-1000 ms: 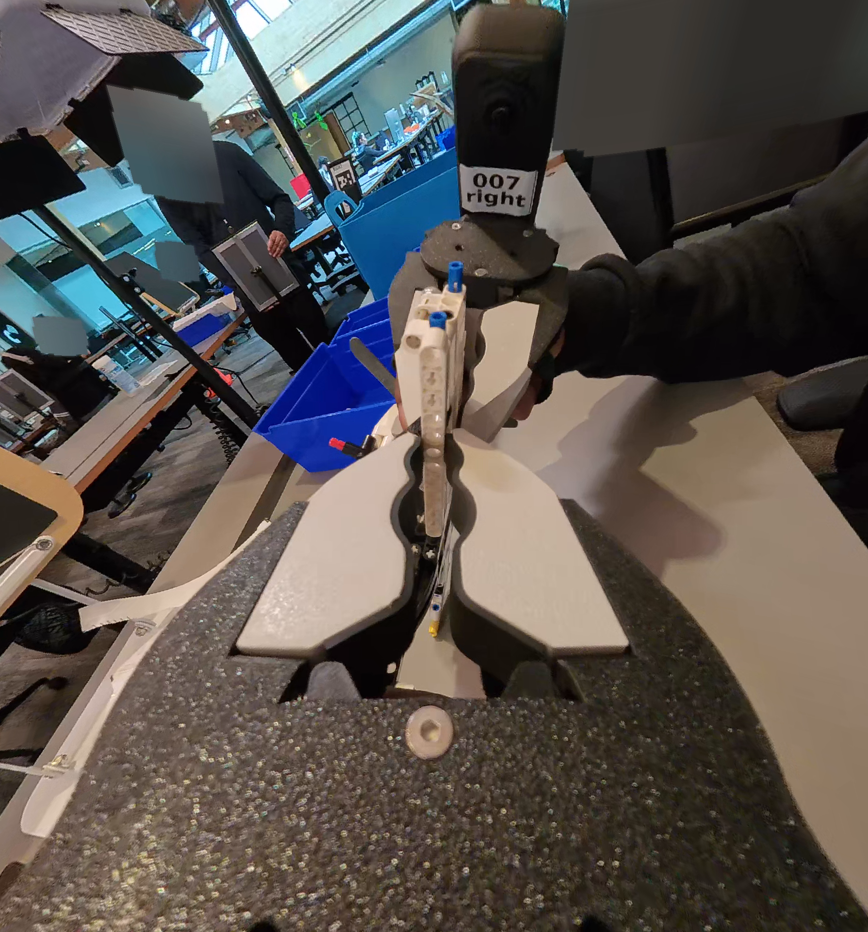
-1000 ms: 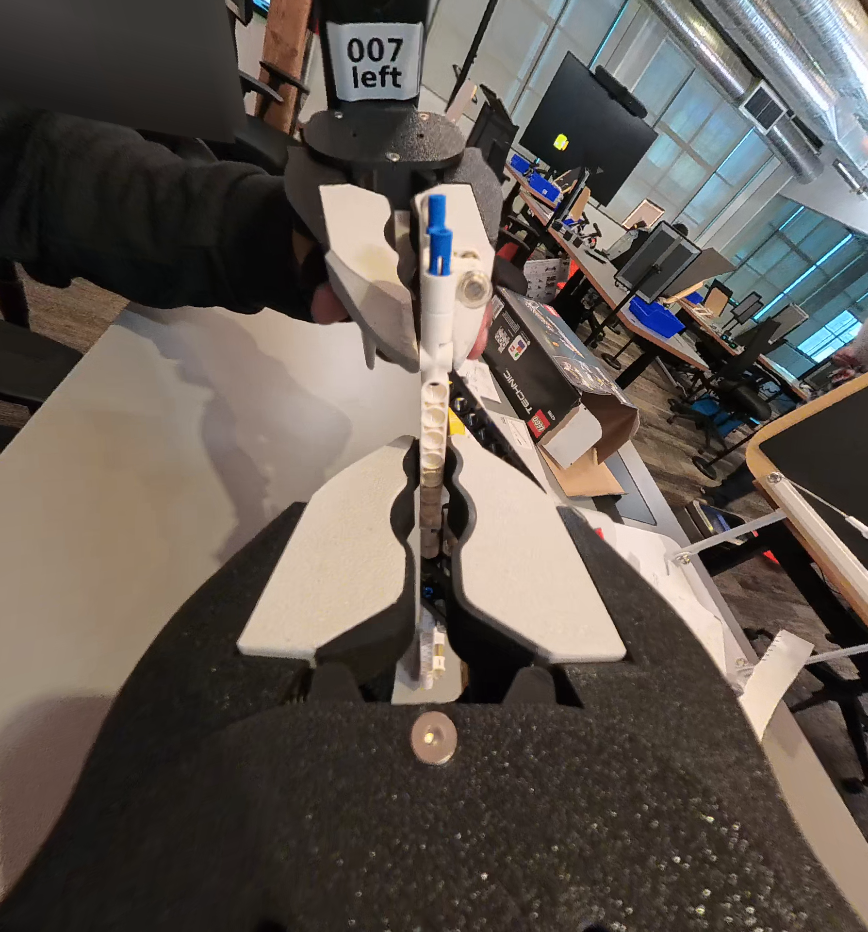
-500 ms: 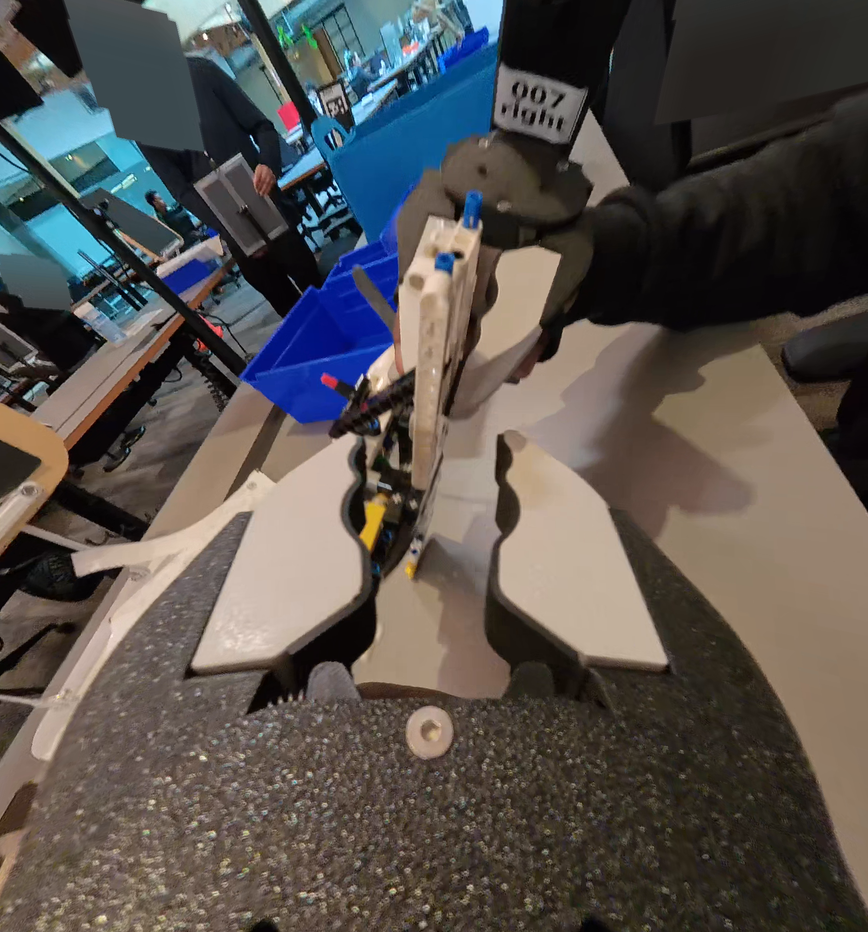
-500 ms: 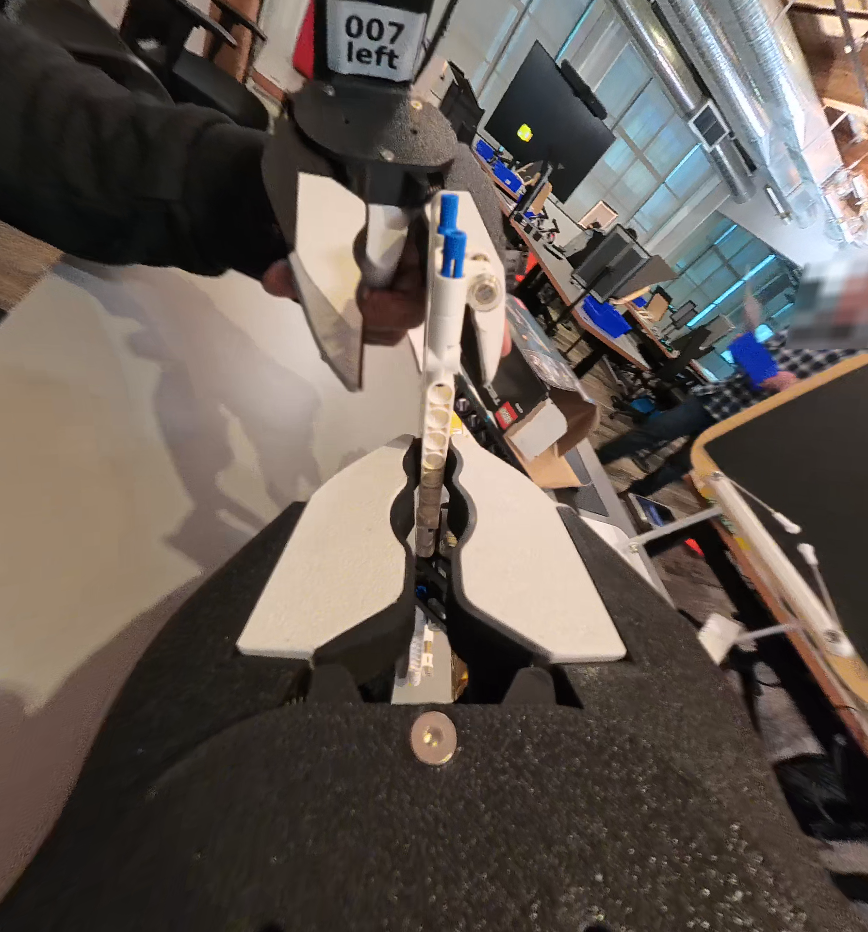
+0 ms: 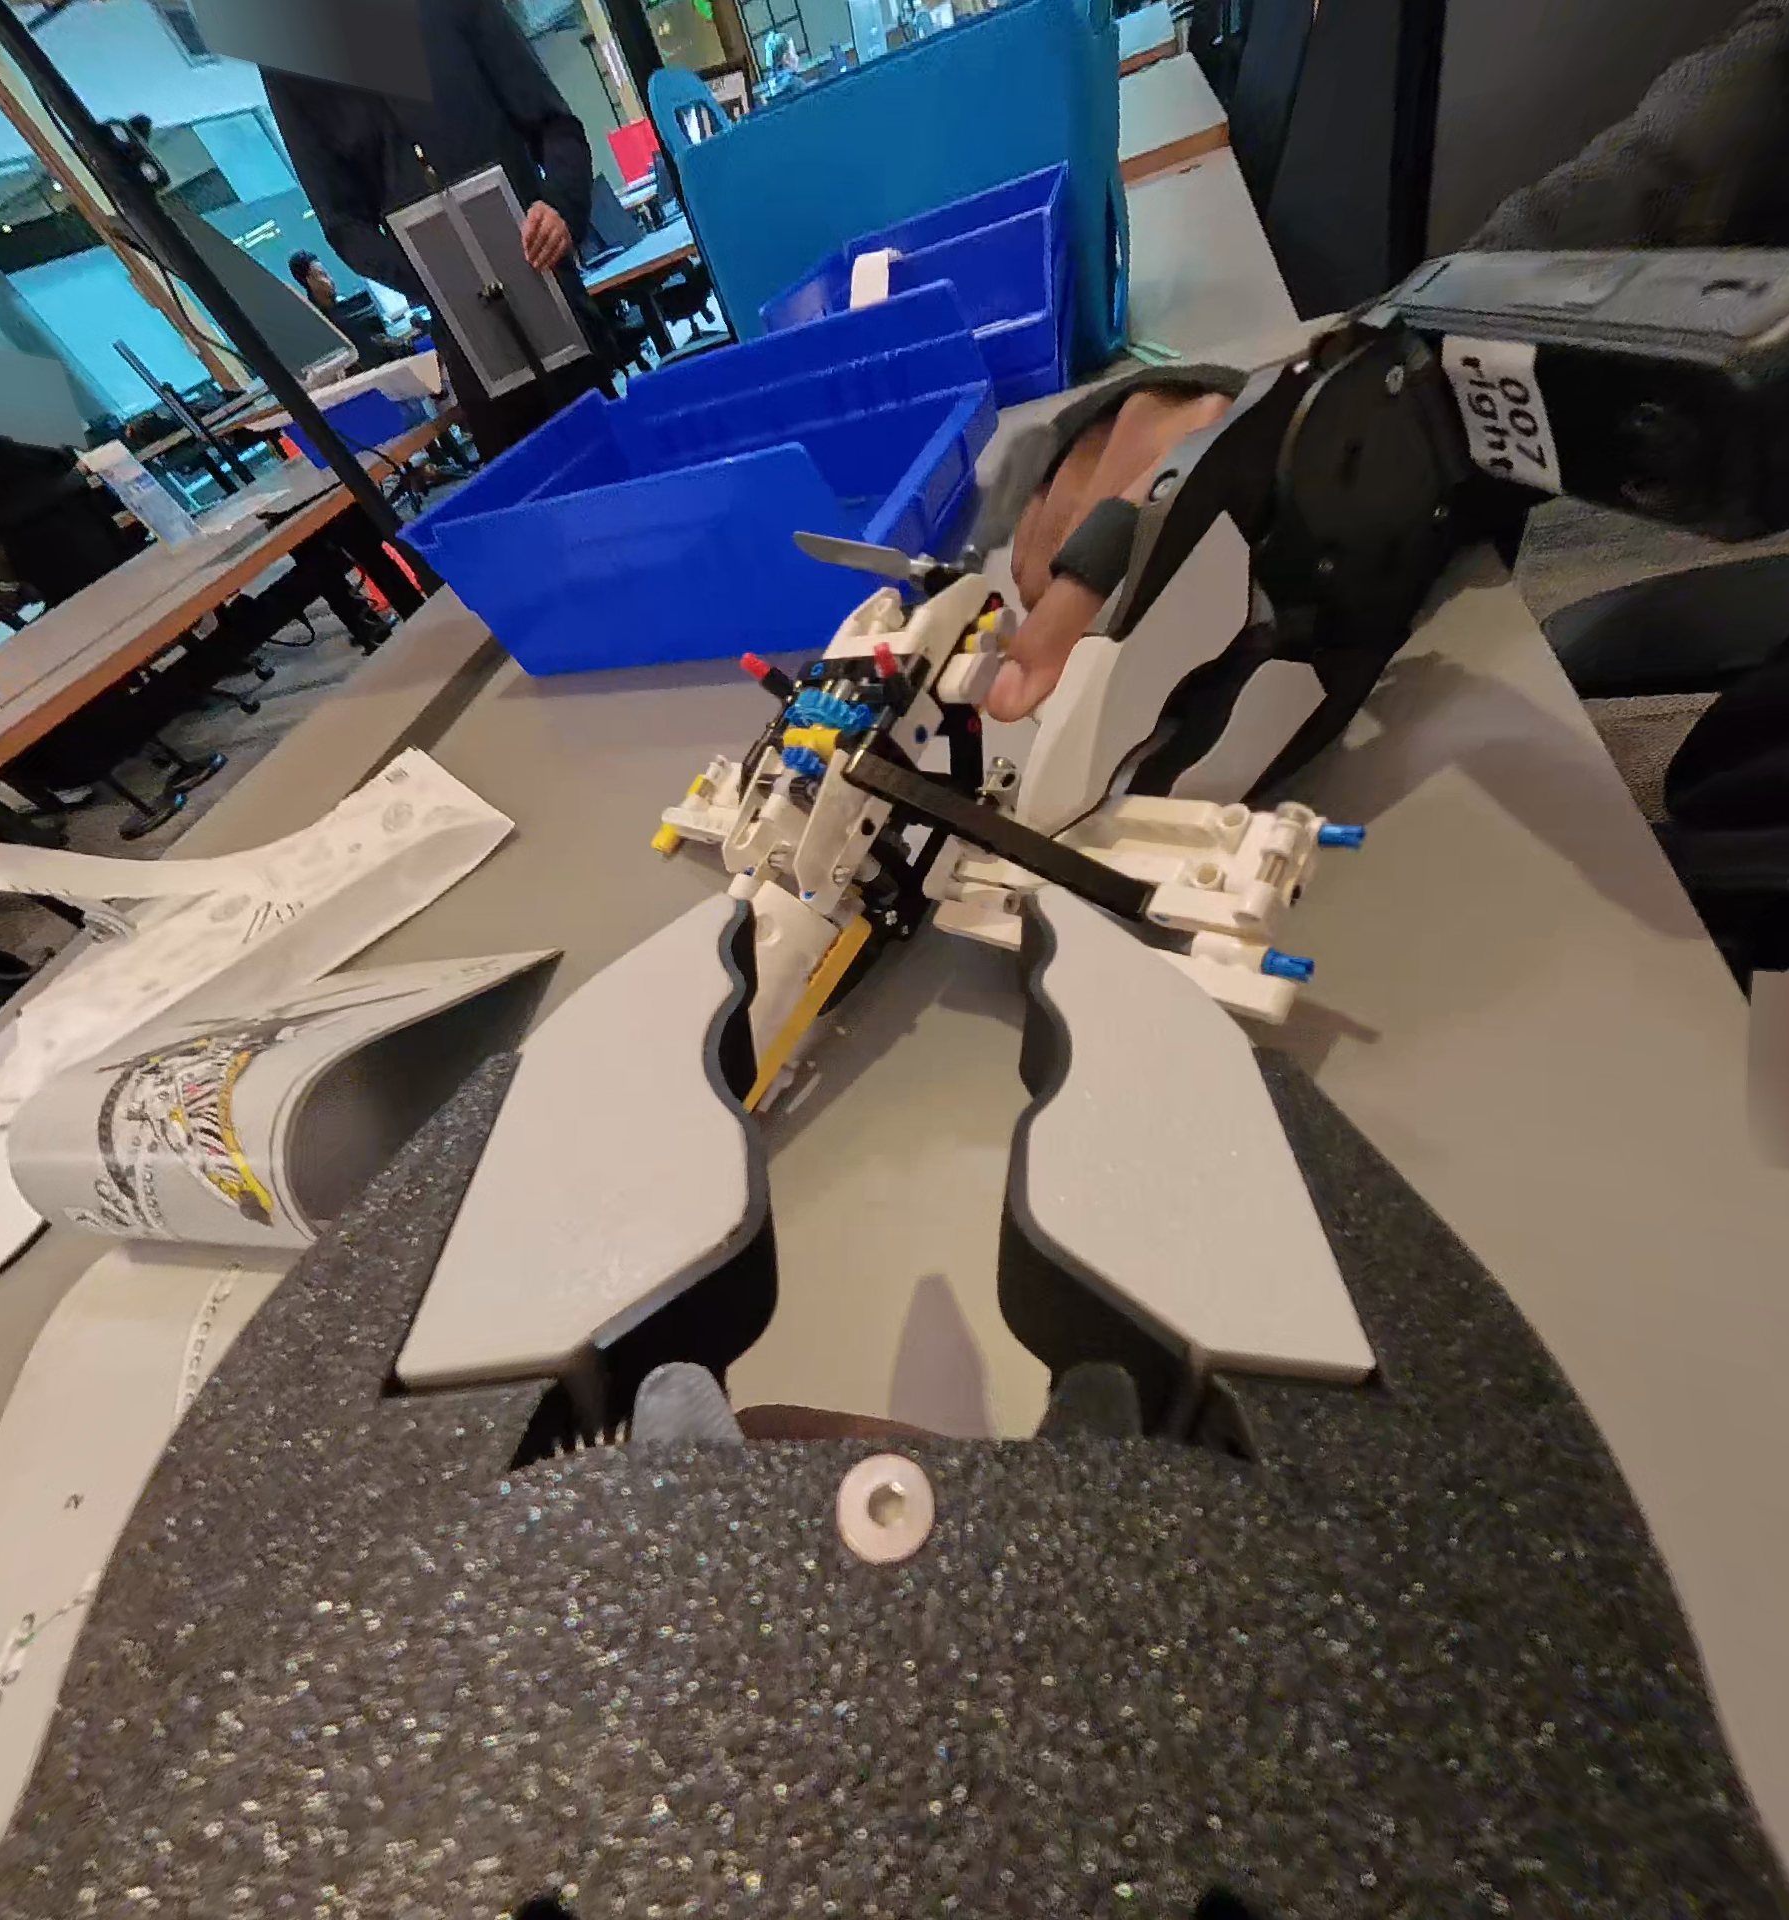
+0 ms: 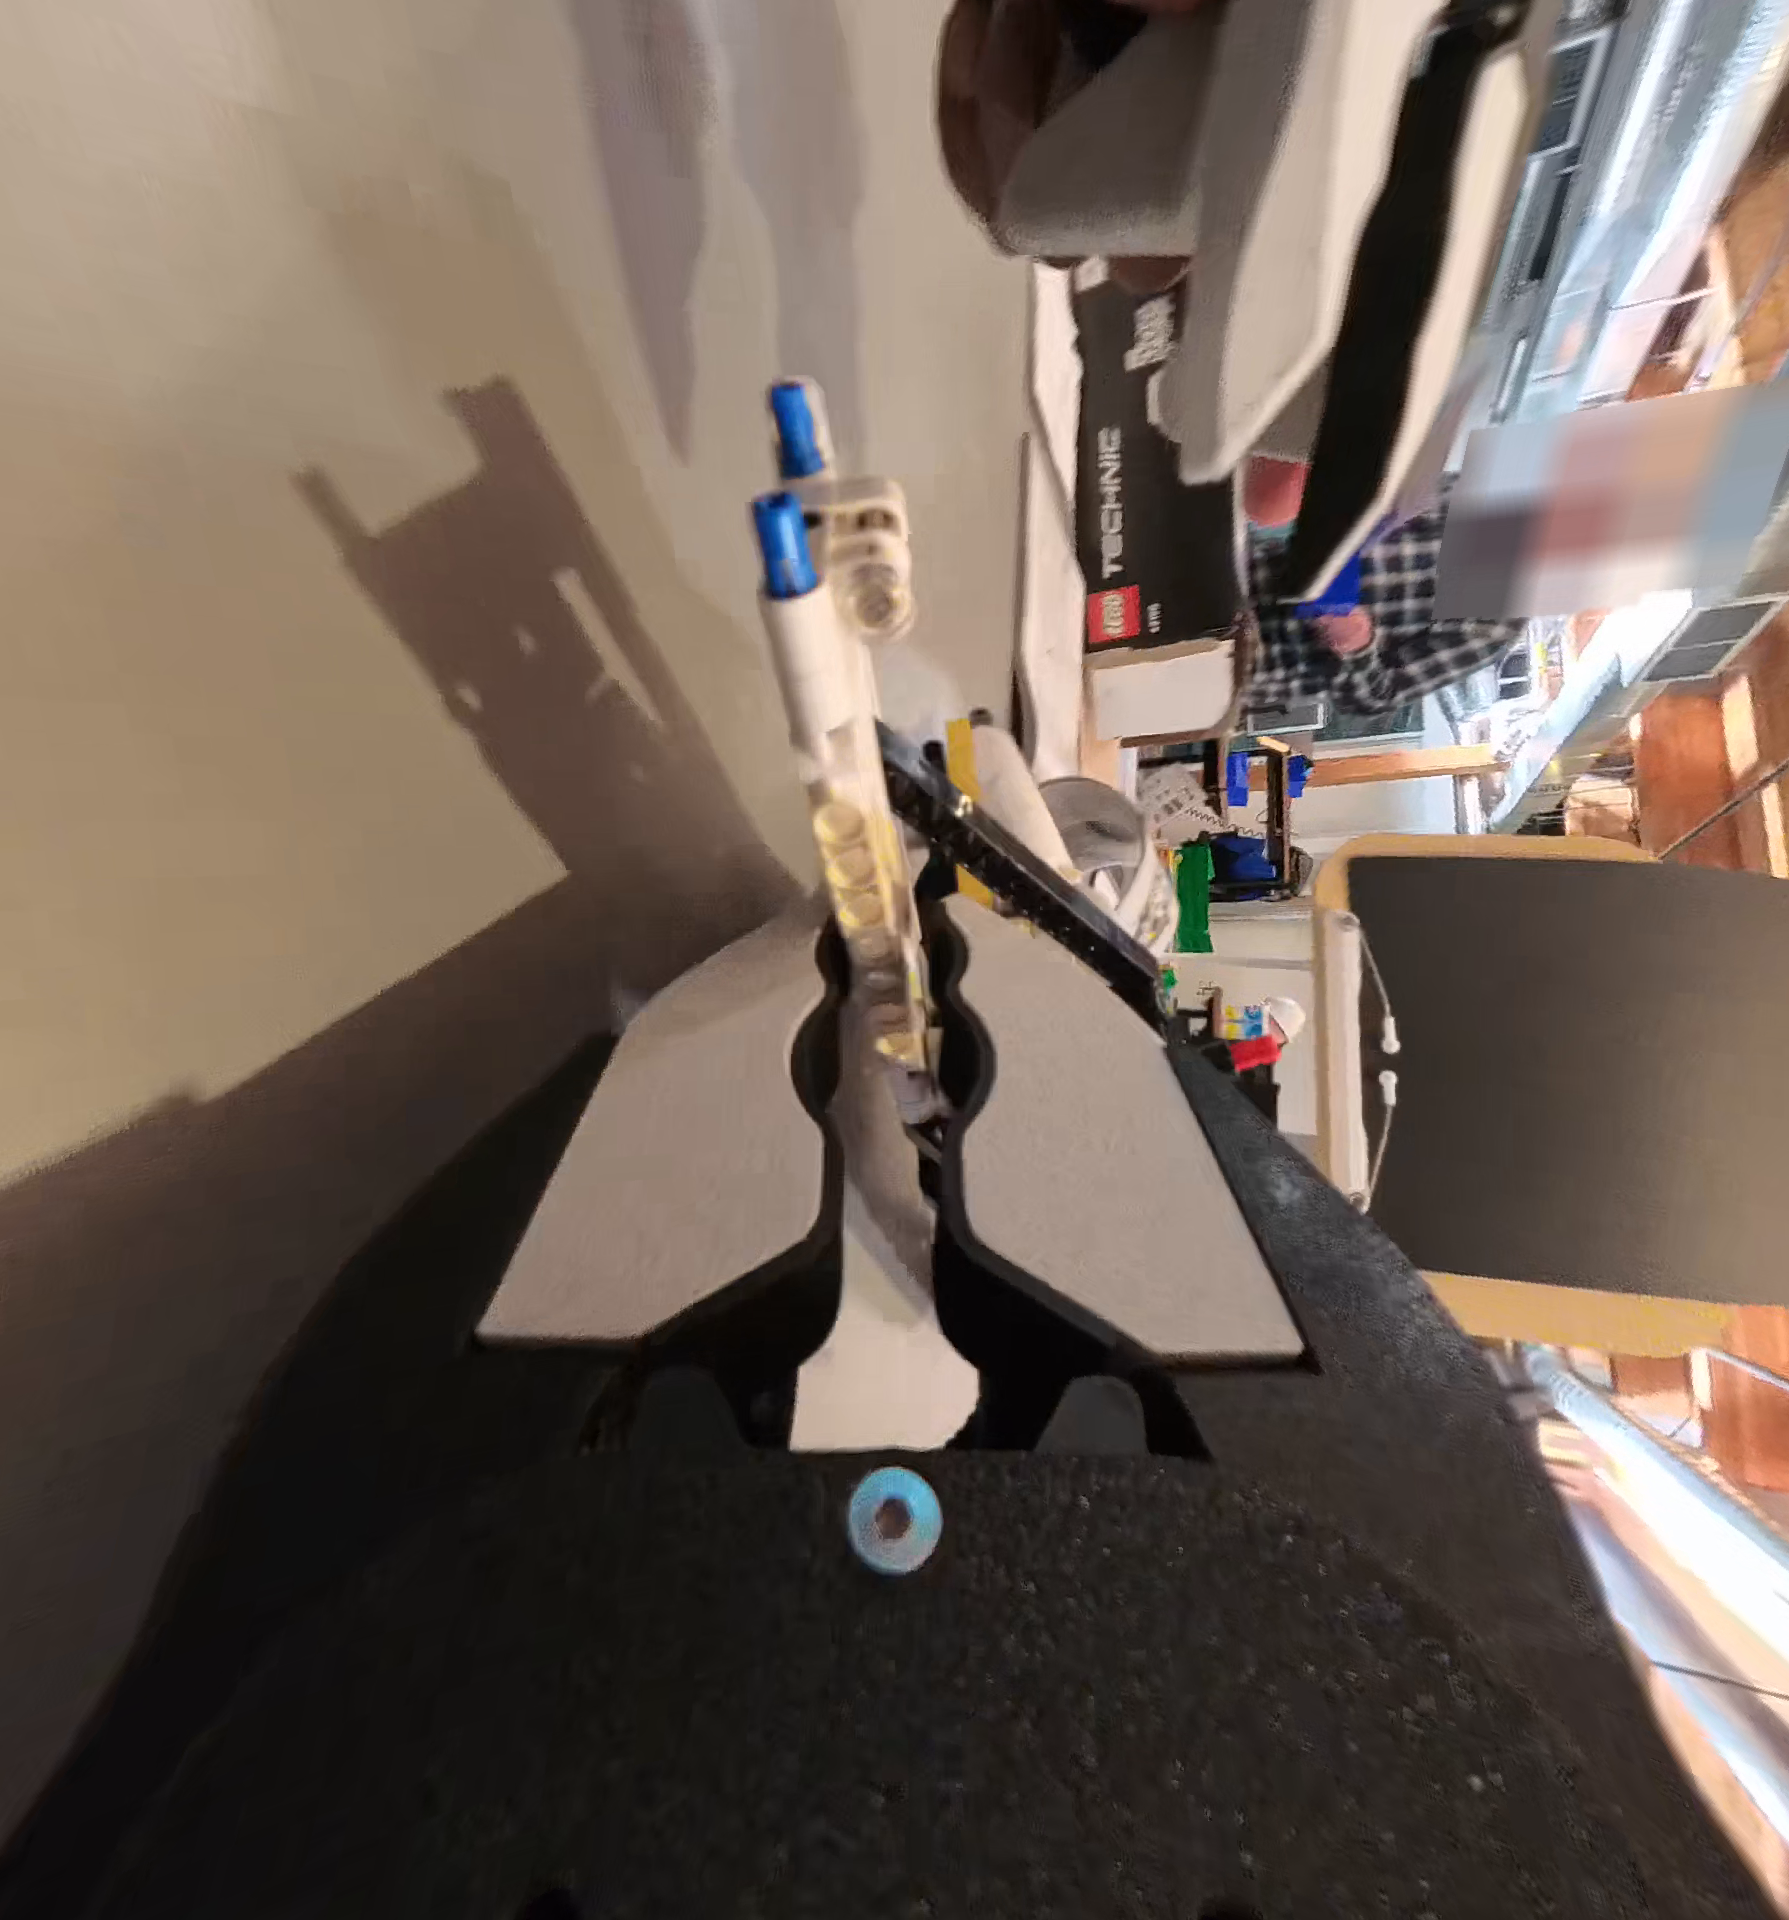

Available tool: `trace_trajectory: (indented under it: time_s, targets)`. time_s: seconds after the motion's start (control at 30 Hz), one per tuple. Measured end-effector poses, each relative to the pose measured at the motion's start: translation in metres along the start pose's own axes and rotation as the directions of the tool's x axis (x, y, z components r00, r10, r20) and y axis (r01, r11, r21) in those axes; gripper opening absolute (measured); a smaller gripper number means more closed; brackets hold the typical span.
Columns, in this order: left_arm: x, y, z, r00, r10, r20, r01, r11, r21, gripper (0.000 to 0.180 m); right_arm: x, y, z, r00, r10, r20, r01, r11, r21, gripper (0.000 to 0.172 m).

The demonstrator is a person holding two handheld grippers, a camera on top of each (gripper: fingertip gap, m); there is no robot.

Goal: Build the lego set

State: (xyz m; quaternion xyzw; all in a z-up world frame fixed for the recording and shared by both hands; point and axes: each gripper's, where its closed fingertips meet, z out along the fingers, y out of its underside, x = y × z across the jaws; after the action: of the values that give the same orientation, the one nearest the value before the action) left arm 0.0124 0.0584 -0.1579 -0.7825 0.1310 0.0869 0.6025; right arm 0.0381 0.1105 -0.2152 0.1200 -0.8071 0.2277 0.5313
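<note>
A white toy-brick model (image 5: 869, 769) with black, blue and yellow parts lies on the grey table (image 5: 578, 727). My left gripper (image 5: 885, 914) is open and holds nothing; the model's near end lies between its fingertips, close to the left one. My right gripper (image 5: 1160, 784) is rolled onto its side over the model's white beam frame (image 5: 1212, 873). In the right wrist view the white beam (image 6: 848, 831) with blue pins (image 6: 786, 540) stands tilted between the right gripper's (image 6: 890, 966) pads, with dark gaps on both sides. A finger (image 5: 1035, 665) touches the model's top.
Blue bins (image 5: 724, 540) stand behind the model. A curled instruction booklet (image 5: 194, 1122) and loose sheets (image 5: 246, 883) lie at the left. A black box (image 6: 1150, 499) lies on the table beyond the model. A person (image 5: 474, 208) stands in the background. Across from one pair of fingers to the other is roughly 9 cm.
My left gripper opened and let go of the model. The model went from upright to lying on the table, the right gripper rolled over with it, and its pads parted from the beam.
</note>
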Motion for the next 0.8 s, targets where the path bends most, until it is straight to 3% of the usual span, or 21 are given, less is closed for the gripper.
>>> trace_trajectory:
  time_s: [0.33,0.8]
  targets:
    - [-0.001,0.015,-0.001,0.999,-0.044,-0.014,0.044,0.999,-0.017,0.046,-0.033,0.01,-0.014,0.978,-0.053,0.203,0.058,0.998,-0.019,0.025]
    - [0.004,0.027,0.026,0.991,-0.088,-0.102,0.077,0.991,-0.108,0.046,-0.038,0.033,-0.045,0.95,0.115,0.289,-0.135,0.99,0.051,0.031]
